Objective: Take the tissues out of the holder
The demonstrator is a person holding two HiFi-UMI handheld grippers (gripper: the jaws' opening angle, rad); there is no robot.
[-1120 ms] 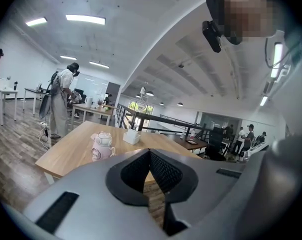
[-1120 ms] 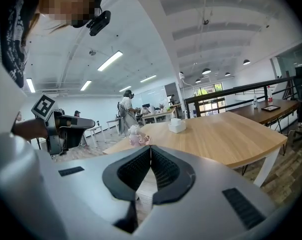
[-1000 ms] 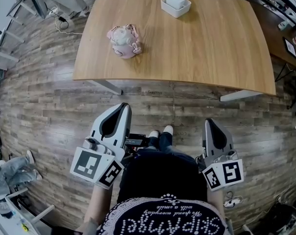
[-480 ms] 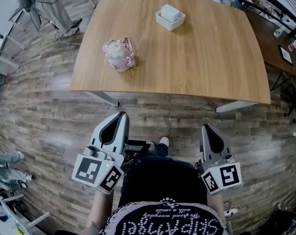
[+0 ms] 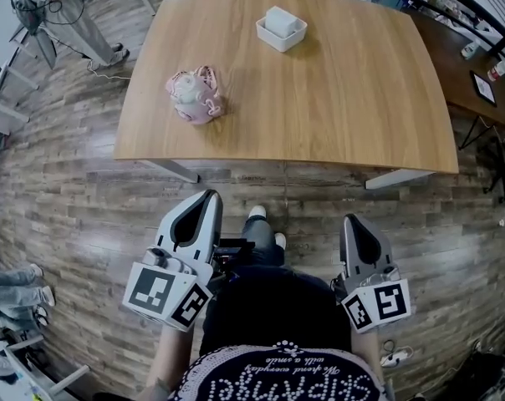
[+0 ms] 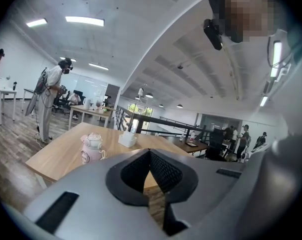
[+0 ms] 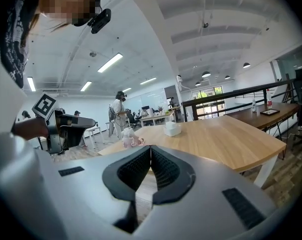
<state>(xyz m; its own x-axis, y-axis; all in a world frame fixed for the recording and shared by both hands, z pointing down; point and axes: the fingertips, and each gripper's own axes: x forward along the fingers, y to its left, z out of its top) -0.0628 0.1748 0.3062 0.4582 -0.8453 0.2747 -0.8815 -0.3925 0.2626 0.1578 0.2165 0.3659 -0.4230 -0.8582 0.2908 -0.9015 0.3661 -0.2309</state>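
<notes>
Tissues (image 5: 283, 18) in white holder (image 5: 277, 43) upper centre of frame, well apart from your left gripper (image 5: 207, 199) and right gripper (image 5: 350, 222), both closed, empty.

The only lettering that can be read is on the person's dark shirt (image 5: 273, 307), at the bottom middle of the head view. Large white capitals (image 5: 296, 384), upside down in the frame and cut by the lower edge, appear to read "SKIPANGE". Just above them runs a line of small white script (image 5: 288, 362), also upside down and too fine to read with certainty. The marker cube at lower left (image 5: 165, 293) and the marker cube at lower right (image 5: 378, 304) carry black-and-white square codes, not letters. One such square code (image 7: 44, 104) shows at the left of the right gripper view.
</notes>
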